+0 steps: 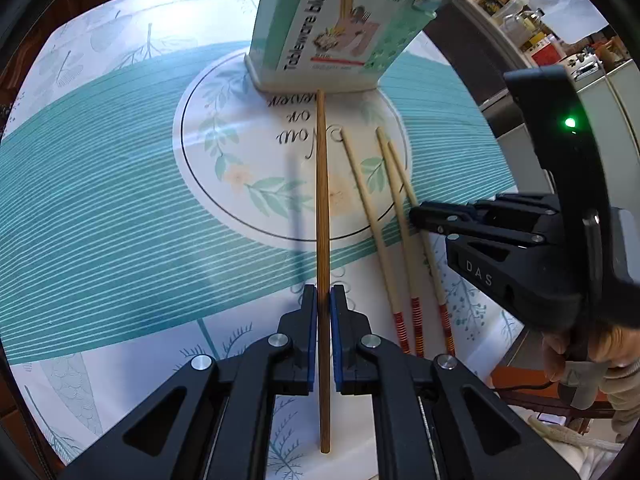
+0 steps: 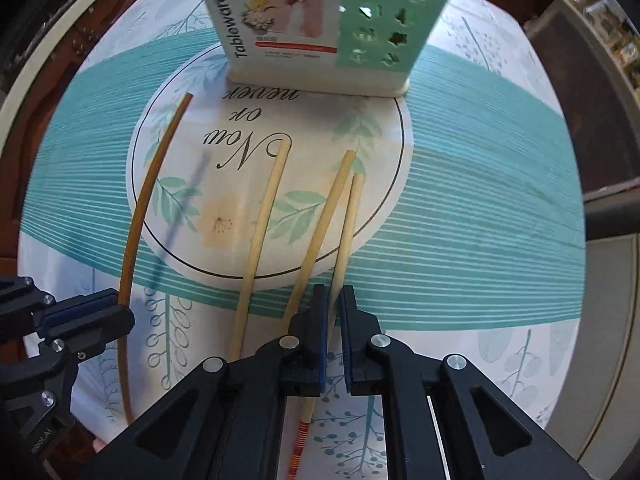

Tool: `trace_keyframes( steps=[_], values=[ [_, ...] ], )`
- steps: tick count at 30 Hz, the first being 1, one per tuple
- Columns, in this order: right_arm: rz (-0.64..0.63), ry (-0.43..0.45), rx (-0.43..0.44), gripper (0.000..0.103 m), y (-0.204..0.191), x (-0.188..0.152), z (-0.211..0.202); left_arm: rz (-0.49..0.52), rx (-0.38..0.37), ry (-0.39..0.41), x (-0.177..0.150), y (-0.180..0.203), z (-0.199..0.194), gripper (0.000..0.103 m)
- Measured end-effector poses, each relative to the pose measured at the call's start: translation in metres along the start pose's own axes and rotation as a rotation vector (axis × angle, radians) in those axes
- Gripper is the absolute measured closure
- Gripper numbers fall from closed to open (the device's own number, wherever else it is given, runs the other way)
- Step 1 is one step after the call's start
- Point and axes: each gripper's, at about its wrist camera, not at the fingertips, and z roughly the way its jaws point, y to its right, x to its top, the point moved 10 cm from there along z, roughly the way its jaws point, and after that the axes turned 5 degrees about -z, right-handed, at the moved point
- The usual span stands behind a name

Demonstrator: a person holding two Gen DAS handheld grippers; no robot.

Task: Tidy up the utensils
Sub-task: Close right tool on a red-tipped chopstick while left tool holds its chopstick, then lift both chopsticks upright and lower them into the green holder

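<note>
A green tableware holder [image 1: 340,24] stands at the far side of the table; the right wrist view shows it too [image 2: 324,24]. My left gripper [image 1: 324,300] is shut on a dark brown chopstick [image 1: 322,200], held just above the cloth, pointing at the holder. It also shows in the right wrist view [image 2: 148,208]. Three pale chopsticks with red-striped ends [image 1: 384,232] lie to its right. My right gripper [image 2: 335,300] is shut on the rightmost pale chopstick [image 2: 349,224]. The other two [image 2: 264,232] lie left of it.
A tablecloth with teal stripes and a white printed circle [image 1: 120,220] covers the round table. A counter with jars and bottles [image 1: 520,12] stands beyond the table's right edge. The table's wooden rim [image 2: 24,92] shows at left.
</note>
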Motion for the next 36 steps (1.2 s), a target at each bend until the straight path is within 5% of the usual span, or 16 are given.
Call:
trace_keyframes(
  steps=[5,11,20,26,31,36],
  values=[
    [0.132,0.034,0.186,0.099,0.015,-0.012,-0.015,0.000,-0.021,0.097,0.009,0.009,-0.028,0.099],
    [0.199,0.281,0.279,0.099,0.047,-0.009,-0.089,0.037,0.010,0.305,0.040,0.032,-0.085,0.099],
    [0.212,0.830,0.221,0.099,0.119,0.041,-0.270,0.100,0.129,0.644,0.115,0.080,-0.170,0.099],
    [0.209,1.071,0.195,0.099,0.140,0.071,-0.366,0.054,0.177,0.834,0.162,0.085,-0.217,0.099],
    [0.213,1.189,0.163,0.099,0.149,0.118,-0.418,-0.003,0.187,0.983,0.193,0.080,-0.244,0.099],
    [0.209,1.235,0.202,0.099,0.135,0.178,-0.412,-0.035,0.195,1.059,0.210,0.071,-0.238,0.099]
  ],
)
